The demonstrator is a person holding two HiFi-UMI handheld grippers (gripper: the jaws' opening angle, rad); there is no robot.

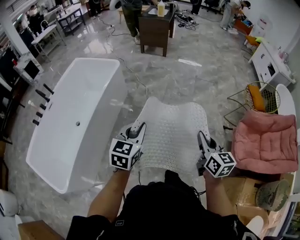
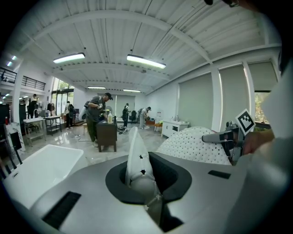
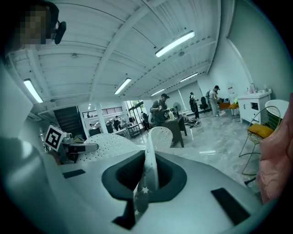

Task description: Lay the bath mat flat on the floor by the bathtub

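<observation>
1. The white perforated bath mat (image 1: pixel 173 136) was held up in front of the person. It was stretched between the two grippers, and its far end bowed away over the grey marble floor (image 1: pixel 197 75).
2. The left gripper (image 1: pixel 137 130) was at the mat's near left corner. In the left gripper view its jaws were drawn together on a fold of the mat, which stood upright between them.
3. The right gripper (image 1: pixel 201 139) was at the mat's near right corner. In the right gripper view its jaws were likewise clamped on a thin fold of the mat, and the rest of the sheet spread away towards the other gripper.
4. The white bathtub (image 1: pixel 70 126) stood on the floor to the left of the mat. In the head view its near rim lay just beside the left gripper.
5. To the right of the mat lay a pink cushion (image 1: pixel 265 140), with a wire basket (image 1: pixel 262 98) behind it.
6. Well beyond the mat stood a dark cabinet (image 1: pixel 157 28) with a yellow bottle (image 1: pixel 161 8) on top.
</observation>
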